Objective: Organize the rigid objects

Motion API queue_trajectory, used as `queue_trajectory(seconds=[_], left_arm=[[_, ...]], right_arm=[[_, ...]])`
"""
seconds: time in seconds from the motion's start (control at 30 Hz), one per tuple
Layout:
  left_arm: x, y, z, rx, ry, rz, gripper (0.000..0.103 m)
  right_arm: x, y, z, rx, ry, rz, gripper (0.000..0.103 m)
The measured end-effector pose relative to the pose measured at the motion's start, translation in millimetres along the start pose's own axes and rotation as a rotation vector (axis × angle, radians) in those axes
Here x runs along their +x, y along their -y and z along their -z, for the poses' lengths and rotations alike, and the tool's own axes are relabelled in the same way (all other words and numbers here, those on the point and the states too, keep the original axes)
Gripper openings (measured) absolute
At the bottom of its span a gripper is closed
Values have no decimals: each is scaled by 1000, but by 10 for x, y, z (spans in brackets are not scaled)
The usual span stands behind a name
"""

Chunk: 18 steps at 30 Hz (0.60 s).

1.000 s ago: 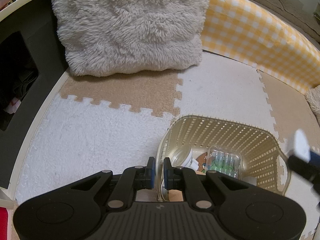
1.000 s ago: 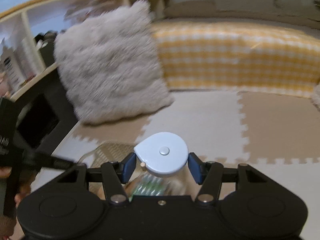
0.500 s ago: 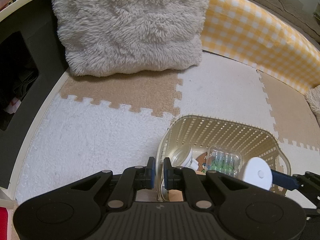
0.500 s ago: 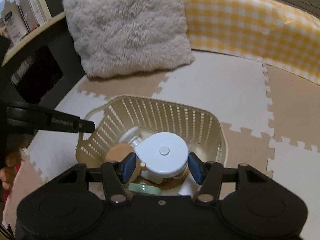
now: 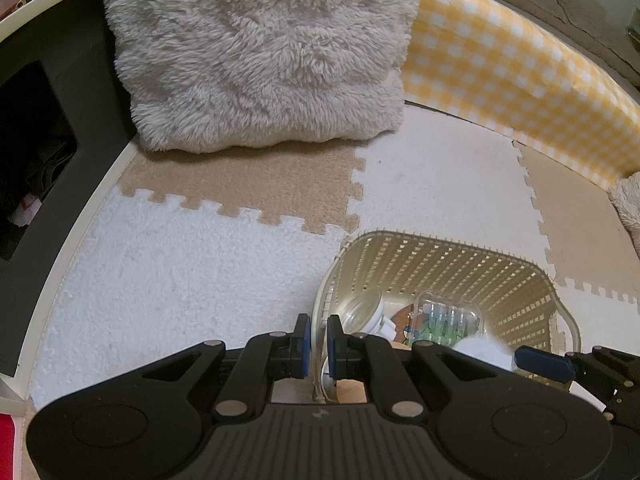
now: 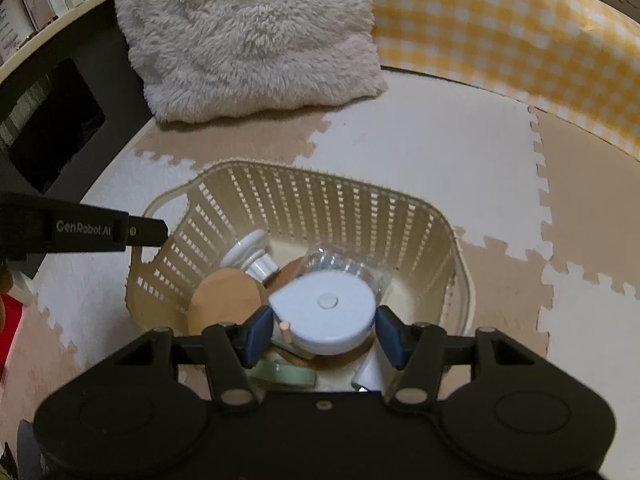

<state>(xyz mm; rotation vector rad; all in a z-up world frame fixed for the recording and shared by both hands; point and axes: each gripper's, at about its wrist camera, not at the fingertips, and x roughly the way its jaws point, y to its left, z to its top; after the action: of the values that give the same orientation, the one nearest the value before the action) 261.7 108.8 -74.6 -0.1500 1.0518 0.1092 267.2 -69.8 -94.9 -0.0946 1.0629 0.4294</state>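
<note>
**Tape measure held over the basket**

The tape measure (image 6: 326, 312), a pale blue teardrop-shaped case at lower centre of the right wrist view, is pinched between the right gripper's (image 6: 323, 332) blue pads, over the inside of the cream lattice basket (image 6: 400, 216). At left, the left gripper (image 5: 318, 340) is pressed together on the basket's rim. A fluffy cushion (image 6: 248, 32) lies at upper left, a yellow checked bolster (image 6: 500, 28) at upper right.
</note>
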Motion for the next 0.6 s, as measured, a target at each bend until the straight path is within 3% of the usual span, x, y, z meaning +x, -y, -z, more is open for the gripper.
queue_trajectory(seconds=[0.6], left_arm=[[0,-1,1,0,1,1,9]], right_arm=[[-109,28,18,25,0,1,61]])
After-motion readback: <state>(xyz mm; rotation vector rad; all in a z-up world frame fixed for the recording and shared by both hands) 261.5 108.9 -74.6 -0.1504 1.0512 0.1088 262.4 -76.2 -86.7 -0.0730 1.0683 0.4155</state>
